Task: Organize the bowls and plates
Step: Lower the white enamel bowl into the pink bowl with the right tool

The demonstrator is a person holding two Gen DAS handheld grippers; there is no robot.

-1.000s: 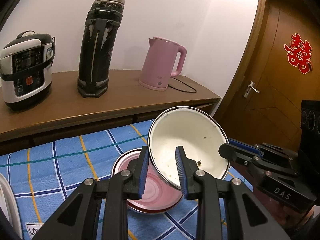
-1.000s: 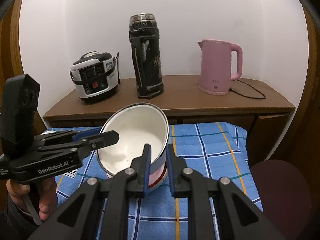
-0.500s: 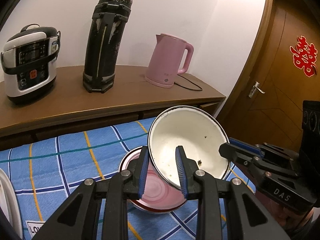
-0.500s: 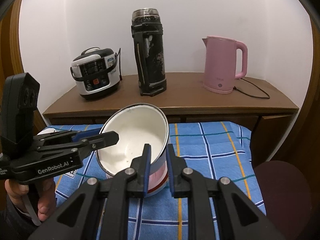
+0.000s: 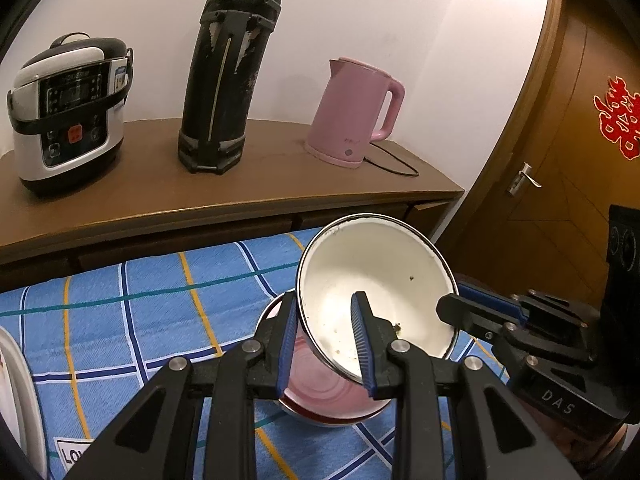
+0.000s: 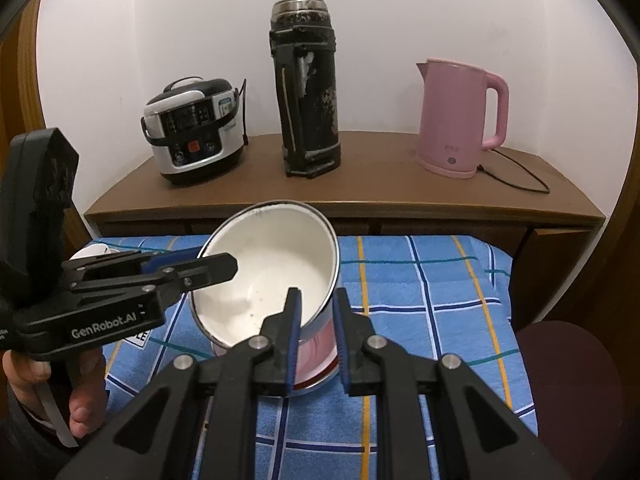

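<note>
Both hand-held grippers clamp the tilted white bowl [image 5: 376, 300]: left hand-held gripper [image 5: 326, 344] on its near rim, right hand-held gripper [image 6: 316, 334] opposite, directly above the pink bowl [image 5: 332, 392] on the checked cloth [image 5: 140, 308].

Blue checked cloth [image 5: 140, 320] spread flat, bearing a pink bowl [image 5: 328, 392]. Behind, a wooden sideboard [image 6: 360, 200] carrying rice cooker [image 6: 196, 140], black flask [image 6: 308, 92], pink kettle [image 6: 460, 120].

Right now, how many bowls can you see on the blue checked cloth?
2. The white enamel bowl is tilted, its rim pinched by both the left gripper and right gripper. The pink bowl sits beneath it. More may be hidden.
</note>
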